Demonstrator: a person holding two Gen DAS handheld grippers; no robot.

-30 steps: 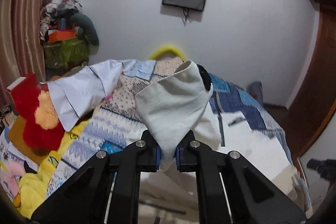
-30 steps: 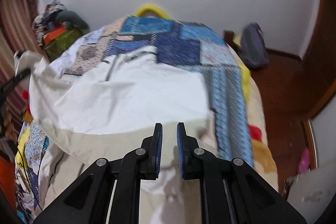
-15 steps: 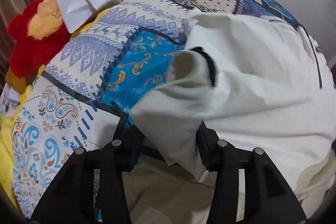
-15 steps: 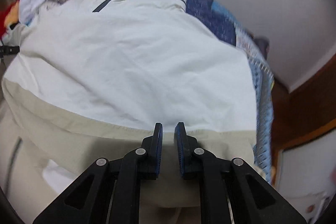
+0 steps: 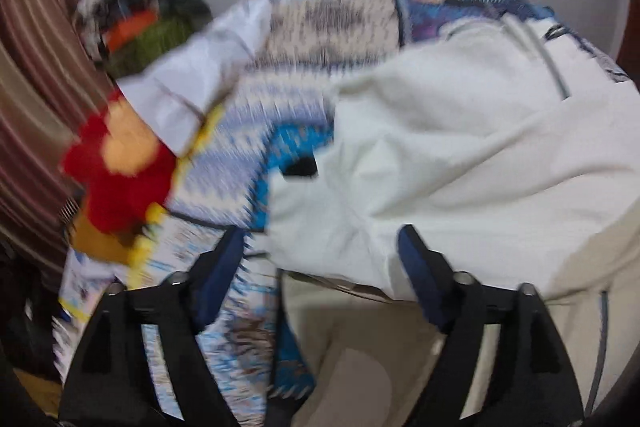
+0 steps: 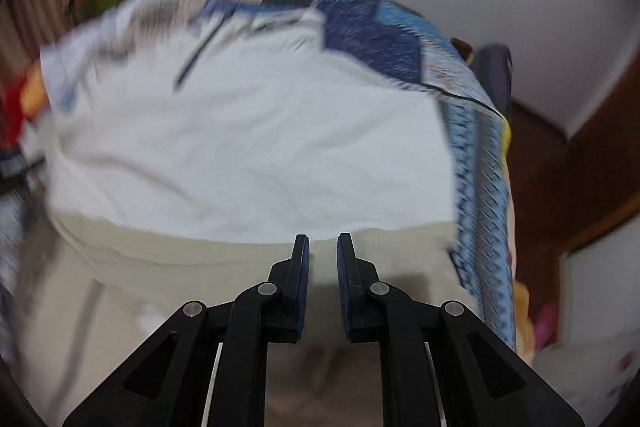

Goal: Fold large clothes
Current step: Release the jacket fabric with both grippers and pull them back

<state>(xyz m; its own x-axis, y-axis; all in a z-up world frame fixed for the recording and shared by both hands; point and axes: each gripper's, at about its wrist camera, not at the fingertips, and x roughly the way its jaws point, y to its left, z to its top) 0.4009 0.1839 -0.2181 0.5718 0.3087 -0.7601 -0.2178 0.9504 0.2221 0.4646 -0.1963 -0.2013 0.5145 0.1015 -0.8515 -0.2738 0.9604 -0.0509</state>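
Lying on the patchwork bedspread [image 5: 280, 75], a cream jacket [image 5: 460, 147]; left gripper [image 5: 320, 251] jaws just opening, fabric loose between; right gripper [image 6: 323, 251] nearly closed, empty.

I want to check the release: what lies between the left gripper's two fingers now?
In the left wrist view, the left gripper has just been opening; the cream jacket lies between its fingers, unpinched.

Black left tool [image 5: 320, 251], apparently blue pads, silver screws, right tool [image 6: 323, 251] alike
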